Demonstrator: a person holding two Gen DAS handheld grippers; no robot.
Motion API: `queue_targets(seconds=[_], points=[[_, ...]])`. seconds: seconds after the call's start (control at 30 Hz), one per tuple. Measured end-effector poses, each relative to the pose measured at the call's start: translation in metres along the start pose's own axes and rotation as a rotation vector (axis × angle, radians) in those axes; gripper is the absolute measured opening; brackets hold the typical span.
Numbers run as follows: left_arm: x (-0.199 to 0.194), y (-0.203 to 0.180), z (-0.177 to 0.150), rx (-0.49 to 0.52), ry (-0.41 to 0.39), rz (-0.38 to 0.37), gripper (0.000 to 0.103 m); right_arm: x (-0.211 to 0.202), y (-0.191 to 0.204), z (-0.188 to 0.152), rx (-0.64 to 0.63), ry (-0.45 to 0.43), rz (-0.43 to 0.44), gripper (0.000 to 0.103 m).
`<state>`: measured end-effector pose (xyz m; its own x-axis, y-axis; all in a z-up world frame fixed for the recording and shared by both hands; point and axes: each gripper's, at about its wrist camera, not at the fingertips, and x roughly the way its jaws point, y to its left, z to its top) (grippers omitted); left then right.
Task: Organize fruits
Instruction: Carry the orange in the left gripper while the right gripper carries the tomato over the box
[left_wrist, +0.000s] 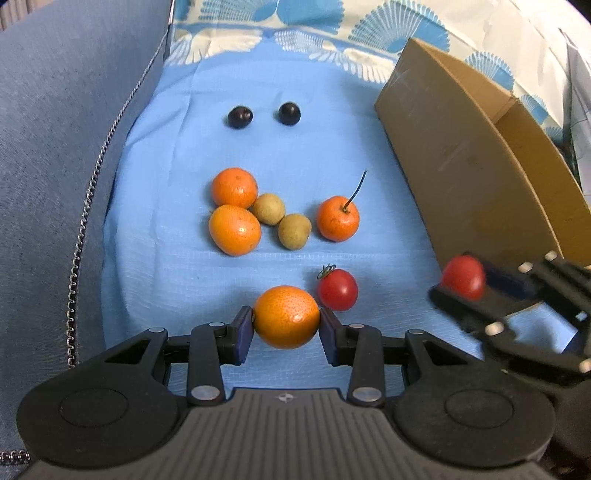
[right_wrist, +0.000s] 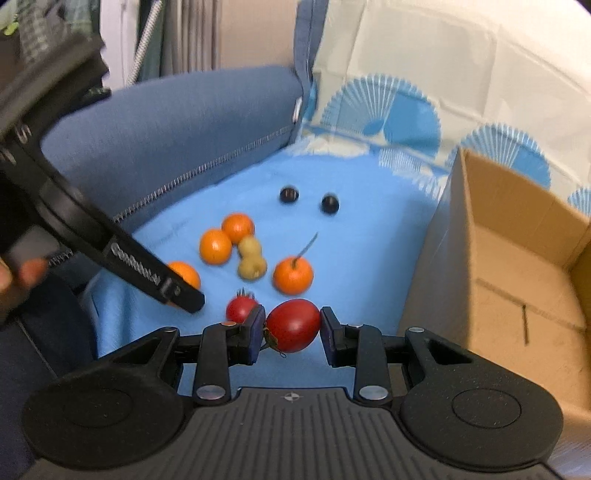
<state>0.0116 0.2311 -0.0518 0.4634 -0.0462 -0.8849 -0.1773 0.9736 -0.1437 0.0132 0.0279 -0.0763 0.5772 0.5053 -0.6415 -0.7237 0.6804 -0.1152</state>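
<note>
Right now both grippers have a fruit each. The left gripper (left_wrist: 286, 325) has its two blue pads pressed on the sides of a small orange (left_wrist: 286, 316), so it is closed about as wide as the fruit. The right gripper (right_wrist: 293, 328) has a red tomato (right_wrist: 293, 325) between its pads. The left pad touches it, but a thin gap seems to show at the right pad, so I cannot tell if the squeeze is firm.

The cardboard box (right_wrist: 517, 266) is open at the top and looks like the place for the fruit. To do this well, I think each gripper should squeeze softly, lift straight up, go over the box wall and let go low inside, so nothing rolls or gets squashed. The tomato is soft, so it needs the gentlest hold.

The orange is round, bright and a bit bumpy. The tomato is shiny, egg-shaped, with a dry bit of stem at one end.

On the blue cloth (left_wrist: 184, 277), away from the box, sit three more oranges (left_wrist: 235, 187), two tan longans (left_wrist: 269, 209), another tomato (left_wrist: 337, 289) and, farthest back, two dark grapes (left_wrist: 240, 117).
</note>
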Motion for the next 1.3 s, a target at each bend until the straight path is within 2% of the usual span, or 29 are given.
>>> queue_targets(seconds=[0.17,0.33,0.43,0.57,0.77,0.9,1.0,1.17,1.3], points=[[-0.009,-0.001,-0.003,0.002,-0.049,-0.016,0.042,-0.04,-0.02,0.025,-0.022,-0.121,-0.005,0.034],[-0.019,-0.008,-0.006,0.033,-0.119,-0.023,0.042,-0.08,-0.074,0.044,0.013,-0.23,-0.063,0.034],[-0.026,-0.017,-0.008,0.081,-0.177,-0.027,0.042,-0.09,-0.112,0.036,0.062,-0.259,-0.109,0.034],[-0.034,-0.021,-0.011,0.096,-0.255,-0.038,0.042,-0.087,-0.151,0.022,0.232,-0.25,-0.154,0.033],[-0.058,-0.025,-0.006,0.082,-0.361,-0.063,0.042,-0.083,-0.146,0.011,0.172,-0.237,-0.201,0.033],[-0.075,-0.036,0.003,0.082,-0.409,-0.079,0.042,-0.082,-0.15,0.01,0.185,-0.236,-0.21,0.033],[-0.085,-0.053,0.009,0.111,-0.433,-0.097,0.042,-0.082,-0.152,0.009,0.197,-0.235,-0.231,0.033],[-0.084,-0.096,0.014,0.219,-0.465,-0.119,0.042,-0.083,-0.162,0.003,0.207,-0.221,-0.265,0.033],[-0.076,-0.127,0.016,0.197,-0.534,-0.214,0.042,-0.09,-0.167,-0.006,0.211,-0.212,-0.299,0.033]])
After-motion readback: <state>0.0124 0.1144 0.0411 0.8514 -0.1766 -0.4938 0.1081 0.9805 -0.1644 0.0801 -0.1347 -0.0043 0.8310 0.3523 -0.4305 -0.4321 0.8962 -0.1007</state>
